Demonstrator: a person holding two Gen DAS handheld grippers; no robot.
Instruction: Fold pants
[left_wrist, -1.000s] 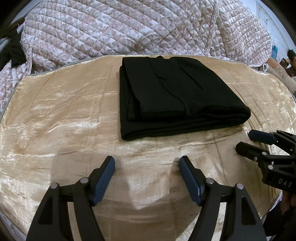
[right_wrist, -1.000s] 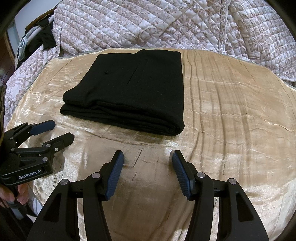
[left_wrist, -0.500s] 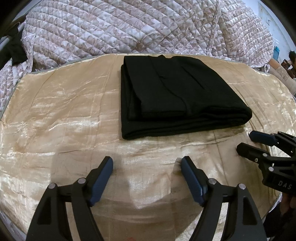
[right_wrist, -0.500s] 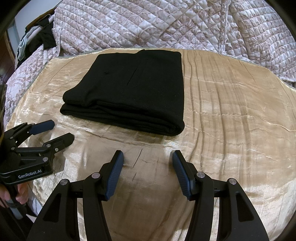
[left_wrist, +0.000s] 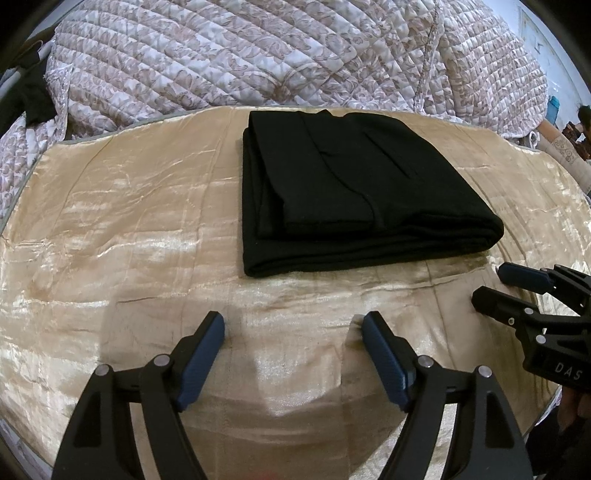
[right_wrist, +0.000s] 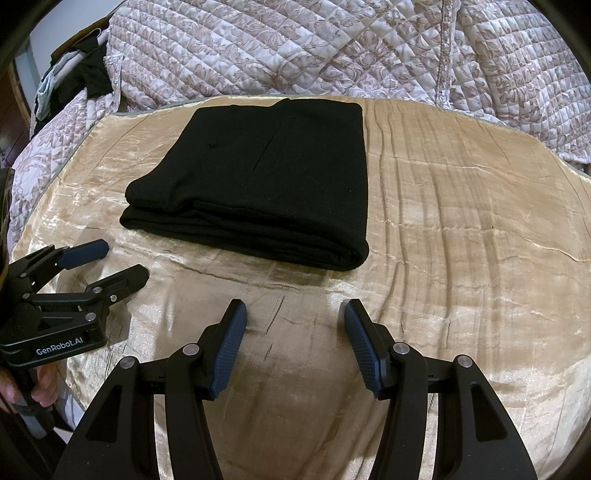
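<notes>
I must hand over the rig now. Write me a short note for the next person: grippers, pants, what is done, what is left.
Left gripper: open, empty, over the gold cloth, short of the pants.
Right gripper: open, empty, also short of the pants.
Pants: black, folded into a compact stack in the middle of the cloth, touched by neither gripper.
Done: the folding looks complete.
Left: probably nothing; at most square up the edges.

Folded black pants (left_wrist: 354, 192) lie on a gold sheet (left_wrist: 129, 229). The left tool (left_wrist: 293, 332) hovers near them, jaws apart and empty. The right tool (left_wrist: 495, 284) is beside it.
</notes>
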